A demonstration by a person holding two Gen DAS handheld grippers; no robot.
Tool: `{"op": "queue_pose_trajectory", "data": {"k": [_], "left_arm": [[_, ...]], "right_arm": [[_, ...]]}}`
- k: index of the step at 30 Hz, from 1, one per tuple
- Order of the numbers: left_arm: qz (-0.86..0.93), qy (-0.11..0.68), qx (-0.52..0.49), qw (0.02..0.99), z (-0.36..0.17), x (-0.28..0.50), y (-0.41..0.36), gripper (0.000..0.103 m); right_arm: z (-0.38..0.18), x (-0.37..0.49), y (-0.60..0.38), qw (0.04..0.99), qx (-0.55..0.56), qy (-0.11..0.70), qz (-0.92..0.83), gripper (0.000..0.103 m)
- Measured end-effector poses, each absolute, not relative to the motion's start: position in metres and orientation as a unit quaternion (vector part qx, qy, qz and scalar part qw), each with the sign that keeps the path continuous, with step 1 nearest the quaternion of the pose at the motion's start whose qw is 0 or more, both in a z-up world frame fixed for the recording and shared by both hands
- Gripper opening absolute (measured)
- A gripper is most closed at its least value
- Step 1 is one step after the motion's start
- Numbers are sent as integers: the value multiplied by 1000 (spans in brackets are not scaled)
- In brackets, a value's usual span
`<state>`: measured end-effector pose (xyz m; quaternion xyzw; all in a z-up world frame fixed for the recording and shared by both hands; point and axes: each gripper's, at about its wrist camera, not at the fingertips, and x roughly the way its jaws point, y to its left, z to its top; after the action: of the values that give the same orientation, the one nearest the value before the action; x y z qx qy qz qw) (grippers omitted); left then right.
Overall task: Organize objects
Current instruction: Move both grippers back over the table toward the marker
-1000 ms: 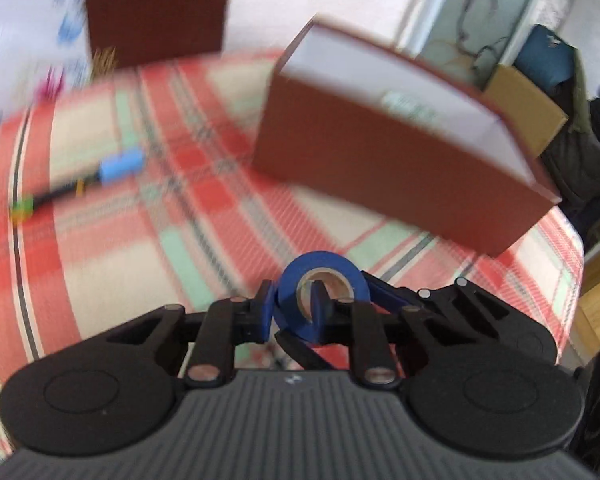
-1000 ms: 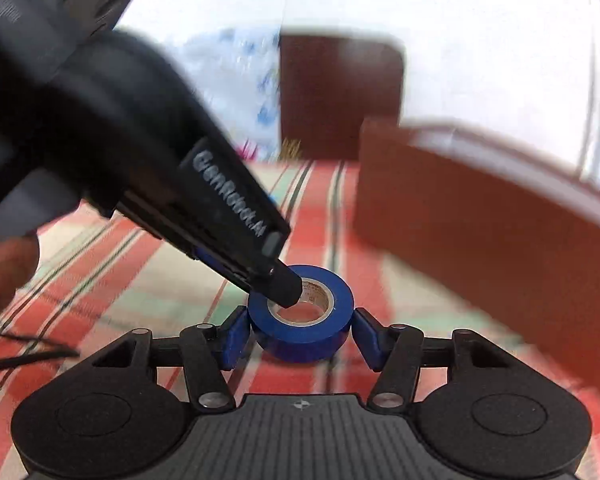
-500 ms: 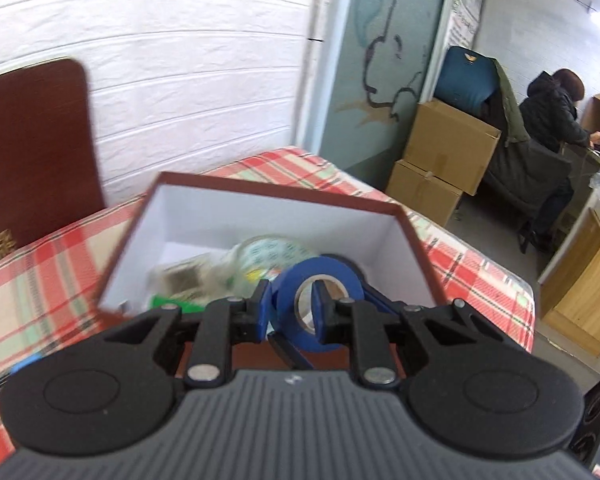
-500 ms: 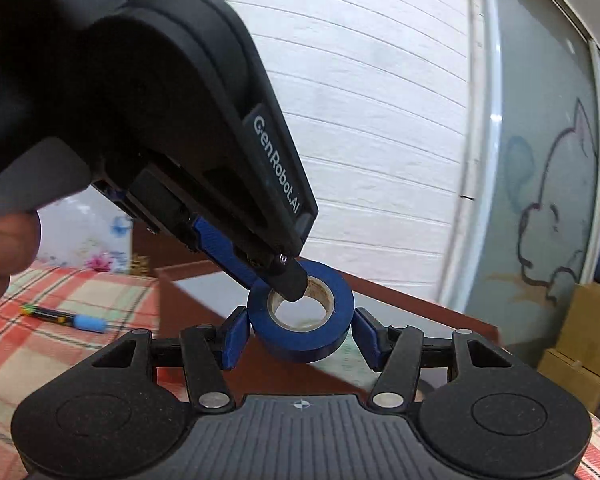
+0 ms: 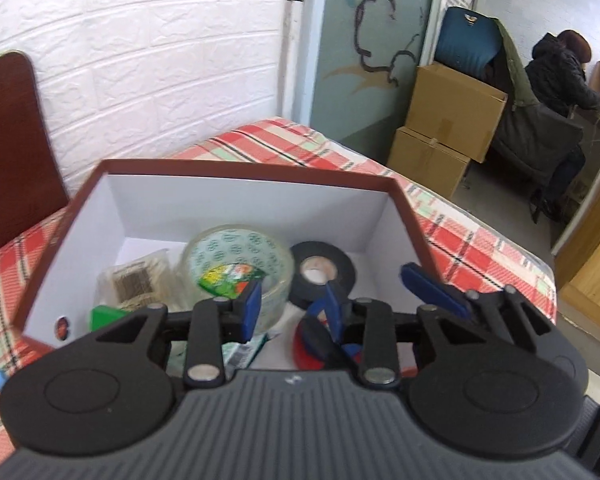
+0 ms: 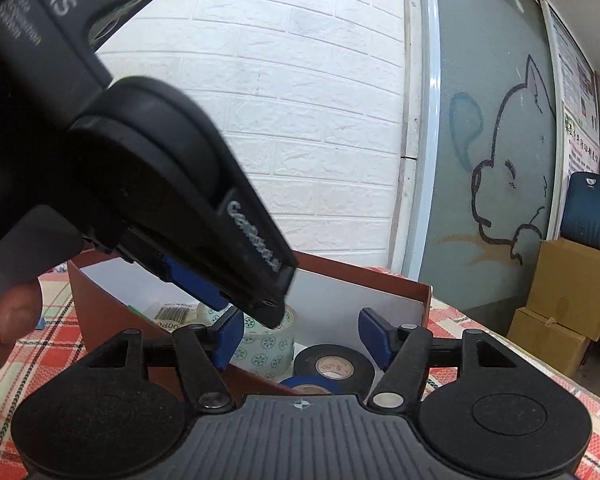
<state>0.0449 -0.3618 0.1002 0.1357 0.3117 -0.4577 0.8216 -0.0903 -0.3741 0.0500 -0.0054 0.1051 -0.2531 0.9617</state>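
Note:
The brown box (image 5: 244, 166) with white walls stands on the plaid cloth just below both grippers. In it lie a clear tape roll (image 5: 236, 248), a black tape roll (image 5: 322, 276), a packet and a green item. My left gripper (image 5: 291, 310) hangs over the box, its jaws opening with nothing between them. My right gripper (image 6: 302, 336) is also opening, its pads touching nothing. The blue tape roll (image 6: 296, 382) lies in the box under it, beside the black tape roll (image 6: 334, 364) and mostly hidden by the gripper body. The left gripper's tip (image 6: 268, 312) points down in front of the clear tape roll (image 6: 268, 344).
A dark brown chair back (image 5: 8, 140) leans at the white brick wall on the left. Stacked cardboard boxes (image 5: 452, 120) and a seated person (image 5: 556, 80) are beyond the table's right edge. A thumb (image 6: 12, 316) shows on the left gripper's handle.
Both grippers carried the blue tape roll over the box. Both pairs of jaws have since parted, and the roll has dropped into the box.

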Motion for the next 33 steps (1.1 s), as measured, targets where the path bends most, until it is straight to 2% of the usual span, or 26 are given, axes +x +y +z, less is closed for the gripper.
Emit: {"op": "queue_pose_trajectory", "data": {"k": [5, 13, 24, 33], "left_arm": [[-426, 294, 131, 845, 111, 42, -338, 45], [-373, 288, 129, 873, 113, 40, -293, 47], [-278, 293, 119, 907, 96, 53, -205, 50], [-191, 312, 80, 927, 69, 80, -125, 51]], "right_arm": [[51, -98, -362, 965, 6, 89, -249, 67], [54, -110, -333, 972, -2, 72, -223, 67], [44, -93, -282, 983, 7, 131, -125, 67], [37, -75, -235, 982, -36, 174, -64, 67]]}}
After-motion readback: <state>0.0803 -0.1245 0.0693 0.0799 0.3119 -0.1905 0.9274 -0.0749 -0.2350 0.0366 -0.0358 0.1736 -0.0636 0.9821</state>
